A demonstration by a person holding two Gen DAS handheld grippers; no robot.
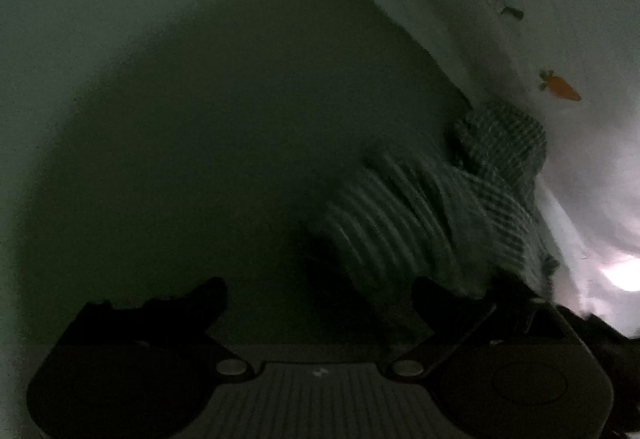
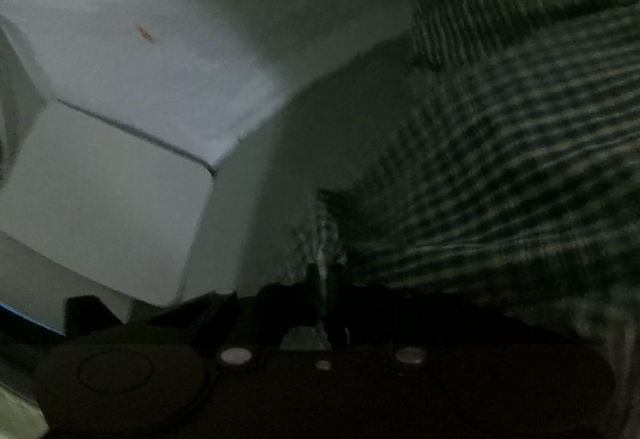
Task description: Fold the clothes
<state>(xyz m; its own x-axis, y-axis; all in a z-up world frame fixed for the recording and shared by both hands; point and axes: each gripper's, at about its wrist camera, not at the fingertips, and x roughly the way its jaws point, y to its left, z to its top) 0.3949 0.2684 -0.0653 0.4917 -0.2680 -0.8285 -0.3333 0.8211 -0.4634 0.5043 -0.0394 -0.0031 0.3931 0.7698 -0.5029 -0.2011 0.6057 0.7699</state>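
Cloth, one checked garment [image 1: 460,199], lay bunched at the left view's lower right beside the wide, empty left gripper [image 1: 320,303], while in the right view it filled the right side, its soft, light edge pinched in the closed right gripper [image 2: 324,291].

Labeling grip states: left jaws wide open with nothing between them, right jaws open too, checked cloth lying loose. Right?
Not quite. The left gripper does stand open with nothing between its jaws, but the right gripper is not open: the right wrist view shows its jaws shut on an edge of the checked cloth.
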